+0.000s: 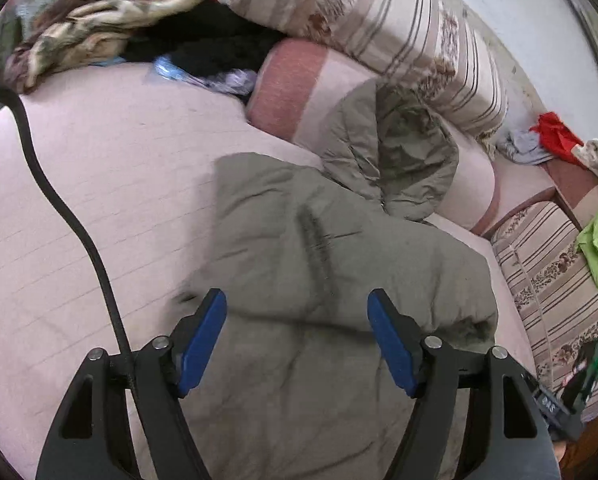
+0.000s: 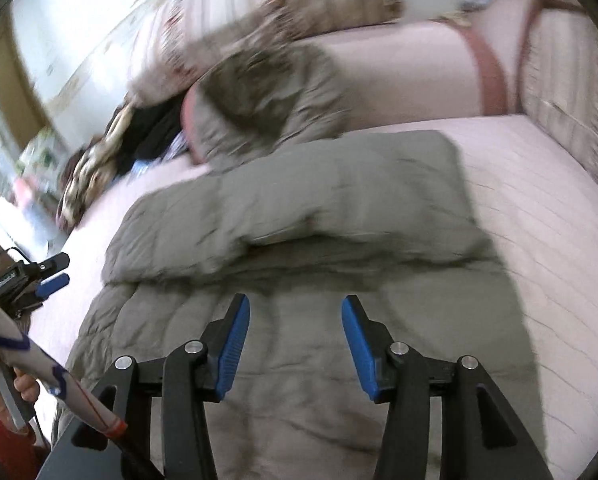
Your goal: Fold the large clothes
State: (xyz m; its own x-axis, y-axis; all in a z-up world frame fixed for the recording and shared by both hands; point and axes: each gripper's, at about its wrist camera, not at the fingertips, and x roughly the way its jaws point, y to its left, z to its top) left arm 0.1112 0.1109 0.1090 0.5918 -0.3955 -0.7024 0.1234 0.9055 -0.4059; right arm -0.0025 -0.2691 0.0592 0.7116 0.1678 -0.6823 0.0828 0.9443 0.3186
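Pink sofa seat (image 1: 99, 184), right view blurred. Grey jacket (image 1: 299, 240) partly folded, hood (image 1: 391, 152) toward backrest, hem cut off below. Left tool (image 1: 297, 336) wide, empty; right tool (image 2: 295, 340) half-open, empty.

A pale pink quilted sofa seat (image 1: 99, 184) fills the room's middle, backed by striped floral cushions (image 1: 411, 28) and a pink bolster (image 1: 295, 80). Behind them stands a white wall (image 1: 539, 20); bright daylight enters at the left in the right-wrist view

black hand-held gripper (image 1: 297, 338), blue pads (image 1: 201, 344).
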